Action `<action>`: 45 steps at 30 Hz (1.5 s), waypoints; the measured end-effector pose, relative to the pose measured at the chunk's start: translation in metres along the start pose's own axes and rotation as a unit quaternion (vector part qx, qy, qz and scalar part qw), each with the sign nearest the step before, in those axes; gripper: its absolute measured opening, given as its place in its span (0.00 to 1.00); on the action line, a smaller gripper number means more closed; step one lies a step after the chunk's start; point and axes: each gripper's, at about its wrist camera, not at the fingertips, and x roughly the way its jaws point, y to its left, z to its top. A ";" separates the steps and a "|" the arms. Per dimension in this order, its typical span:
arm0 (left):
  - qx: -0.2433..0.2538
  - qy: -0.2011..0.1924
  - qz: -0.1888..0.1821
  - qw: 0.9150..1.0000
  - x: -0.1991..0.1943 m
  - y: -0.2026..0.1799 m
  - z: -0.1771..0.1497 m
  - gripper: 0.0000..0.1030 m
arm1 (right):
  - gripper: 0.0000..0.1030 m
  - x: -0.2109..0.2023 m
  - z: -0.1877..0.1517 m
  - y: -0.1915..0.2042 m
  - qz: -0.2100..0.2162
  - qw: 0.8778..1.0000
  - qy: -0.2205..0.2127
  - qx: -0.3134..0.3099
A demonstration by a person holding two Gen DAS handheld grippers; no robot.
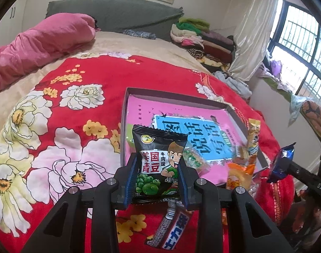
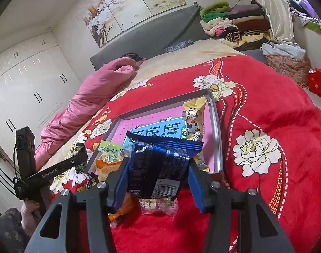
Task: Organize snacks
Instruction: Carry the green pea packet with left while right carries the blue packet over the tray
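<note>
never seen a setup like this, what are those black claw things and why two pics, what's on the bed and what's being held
The black claws are hand-held grippers with two fingers each; a person carries one in each hand. Each picture comes from a wide-angle camera on one gripper, looking along its fingers.

The left gripper is clamped on a black green-pea snack packet. The right gripper is clamped on a dark blue snack packet.

On the red floral blanket lies a shallow box with a pink lining, already holding a few snacks. More packets lie loose by its near edge.

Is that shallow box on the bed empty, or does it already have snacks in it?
Not empty. The shallow box holds a yellow snack packet against one wall, lying on its pink printed bottom.
</note>
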 end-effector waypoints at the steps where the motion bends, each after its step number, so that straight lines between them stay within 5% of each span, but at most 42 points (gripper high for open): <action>1: 0.000 0.001 0.002 1.000 0.002 0.000 -0.001 0.35 | 0.51 0.001 0.000 0.000 0.000 1.000 0.000 0.000; 45: -0.001 0.034 -0.014 0.999 0.038 -0.004 -0.001 0.35 | 0.51 0.038 0.013 0.019 -0.009 0.998 -0.005 -0.055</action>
